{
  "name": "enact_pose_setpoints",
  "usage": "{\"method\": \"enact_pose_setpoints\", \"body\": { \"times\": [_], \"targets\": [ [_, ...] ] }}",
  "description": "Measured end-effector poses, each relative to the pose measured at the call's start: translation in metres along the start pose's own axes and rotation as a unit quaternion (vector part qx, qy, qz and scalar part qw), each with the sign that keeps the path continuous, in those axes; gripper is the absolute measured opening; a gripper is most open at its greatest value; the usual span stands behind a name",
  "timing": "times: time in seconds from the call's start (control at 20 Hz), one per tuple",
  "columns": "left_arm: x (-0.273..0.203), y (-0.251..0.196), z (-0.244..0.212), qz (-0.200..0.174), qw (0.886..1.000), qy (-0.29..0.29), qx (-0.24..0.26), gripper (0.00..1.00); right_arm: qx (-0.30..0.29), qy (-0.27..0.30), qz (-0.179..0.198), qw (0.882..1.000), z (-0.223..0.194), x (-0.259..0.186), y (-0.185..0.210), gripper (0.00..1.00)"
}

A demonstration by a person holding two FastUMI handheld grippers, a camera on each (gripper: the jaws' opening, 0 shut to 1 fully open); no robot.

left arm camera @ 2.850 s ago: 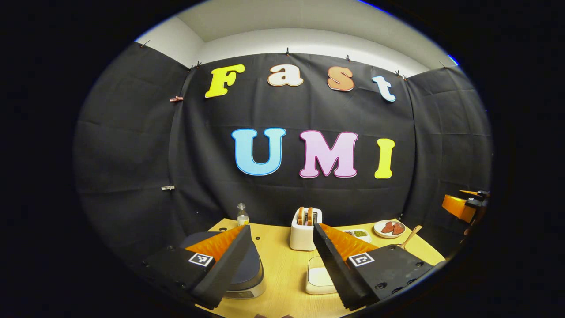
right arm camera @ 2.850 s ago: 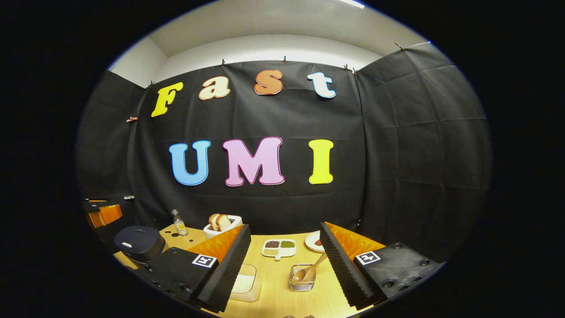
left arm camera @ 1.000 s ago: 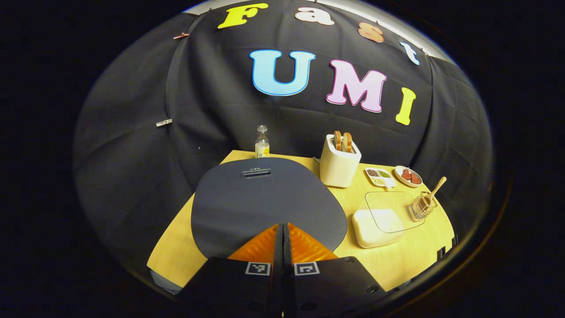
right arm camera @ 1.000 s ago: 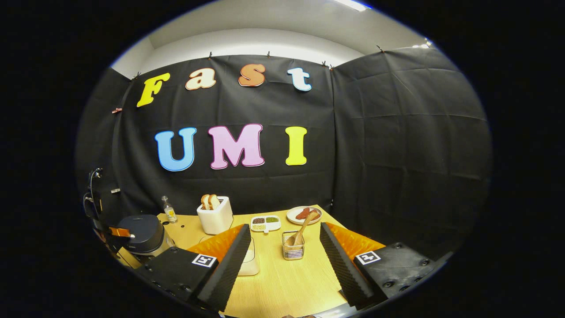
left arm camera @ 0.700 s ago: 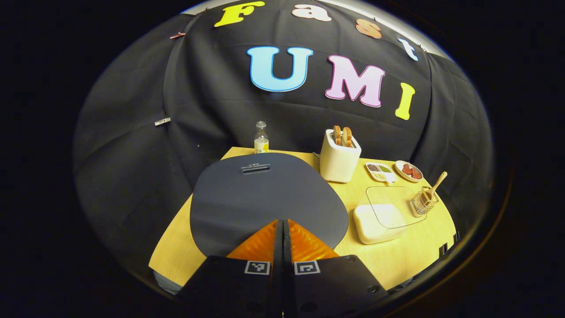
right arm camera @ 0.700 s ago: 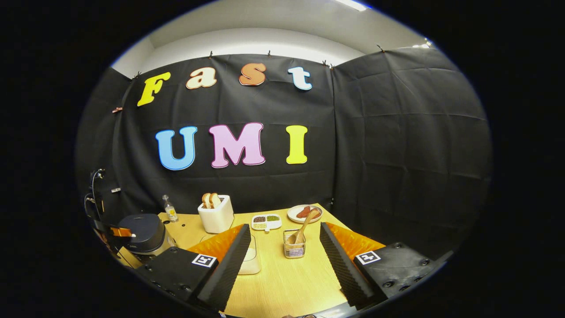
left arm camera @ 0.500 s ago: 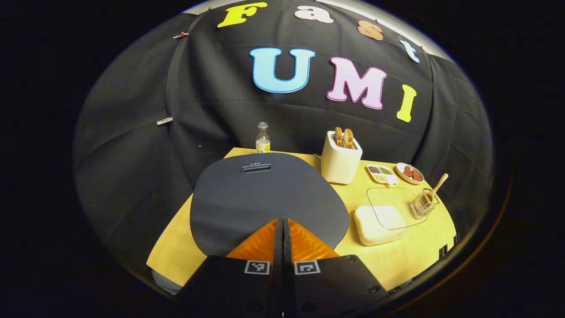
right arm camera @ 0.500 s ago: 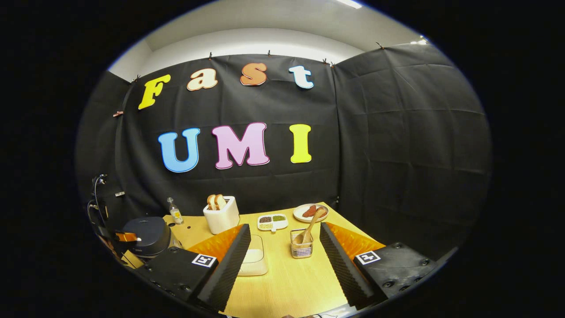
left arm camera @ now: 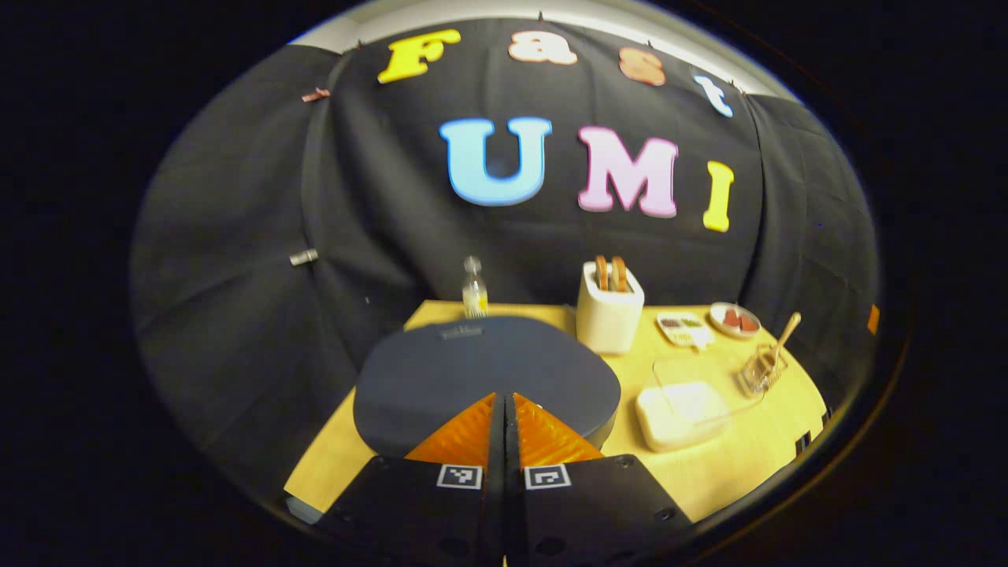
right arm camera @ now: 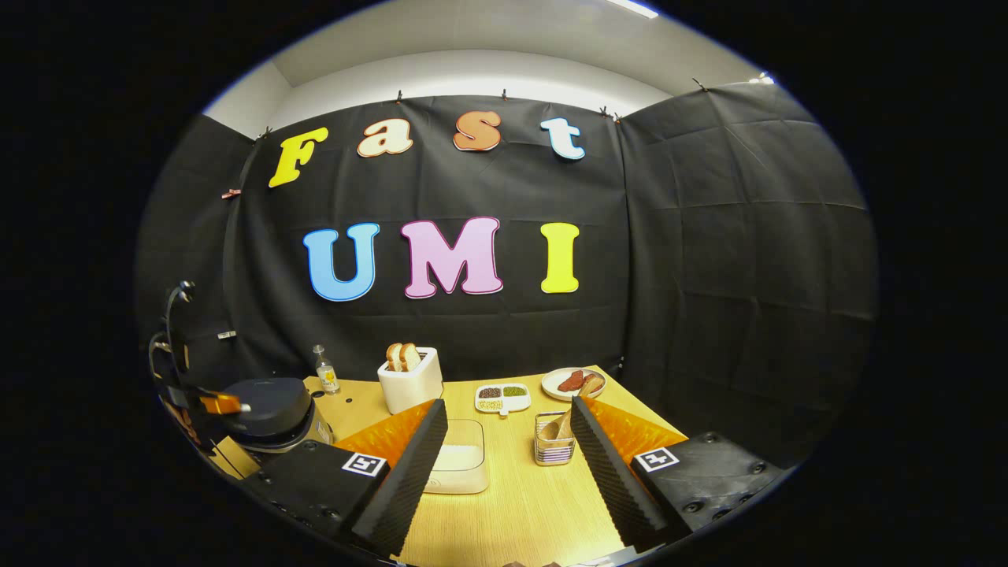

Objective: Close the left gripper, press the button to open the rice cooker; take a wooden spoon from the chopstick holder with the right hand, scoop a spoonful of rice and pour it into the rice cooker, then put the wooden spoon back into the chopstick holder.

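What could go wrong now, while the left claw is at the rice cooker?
The shut left claw sits over the front edge of the rice cooker; its lid may spring up and hit it. The open right claw could knock the chopstick holder when reaching for the leaning wooden spoon.

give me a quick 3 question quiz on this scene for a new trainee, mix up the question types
1. True or false: the left gripper has its fingers shut together over the rice cooker lid.
2. Multiple choice: in the right gripper view, where is the wooden spoon? A) lying on the table B) standing in the chopstick holder C) between the fingers of the right gripper
3. Fill in: the toaster holds two slices of ____.

Key: 1 true; 2 B; 3 bread.
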State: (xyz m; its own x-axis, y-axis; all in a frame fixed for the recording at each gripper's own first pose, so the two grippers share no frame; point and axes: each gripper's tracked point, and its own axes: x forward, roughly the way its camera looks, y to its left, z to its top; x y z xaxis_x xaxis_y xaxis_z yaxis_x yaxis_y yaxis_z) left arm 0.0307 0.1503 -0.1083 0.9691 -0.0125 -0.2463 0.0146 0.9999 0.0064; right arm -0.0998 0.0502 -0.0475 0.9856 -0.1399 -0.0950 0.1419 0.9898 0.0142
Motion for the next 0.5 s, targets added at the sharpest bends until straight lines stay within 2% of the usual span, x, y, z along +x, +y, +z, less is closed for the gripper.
{"method": "enact_pose_setpoints", "body": {
  "times": [0.1, 0.2, 0.3, 0.5],
  "targets": [
    [-0.020, 0.005, 0.057, 0.017, 0.998, -0.067, -0.008, 0.06, -0.002, 0.000, -0.003, 1.000, 0.003, 0.008, -0.004, 0.98],
    [-0.034, 0.001, 0.089, 0.021, 0.995, -0.100, -0.016, 0.06, -0.010, -0.003, -0.009, 1.000, 0.007, 0.019, -0.009, 0.98],
    [-0.036, -0.006, 0.093, 0.018, 0.994, -0.111, -0.015, 0.07, -0.014, -0.008, -0.015, 1.000, 0.014, 0.030, -0.018, 0.98],
    [-0.037, -0.029, 0.084, -0.001, 0.995, -0.097, -0.032, 0.11, 0.000, 0.008, -0.028, 1.000, 0.009, 0.056, -0.038, 0.98]
  ]
}}
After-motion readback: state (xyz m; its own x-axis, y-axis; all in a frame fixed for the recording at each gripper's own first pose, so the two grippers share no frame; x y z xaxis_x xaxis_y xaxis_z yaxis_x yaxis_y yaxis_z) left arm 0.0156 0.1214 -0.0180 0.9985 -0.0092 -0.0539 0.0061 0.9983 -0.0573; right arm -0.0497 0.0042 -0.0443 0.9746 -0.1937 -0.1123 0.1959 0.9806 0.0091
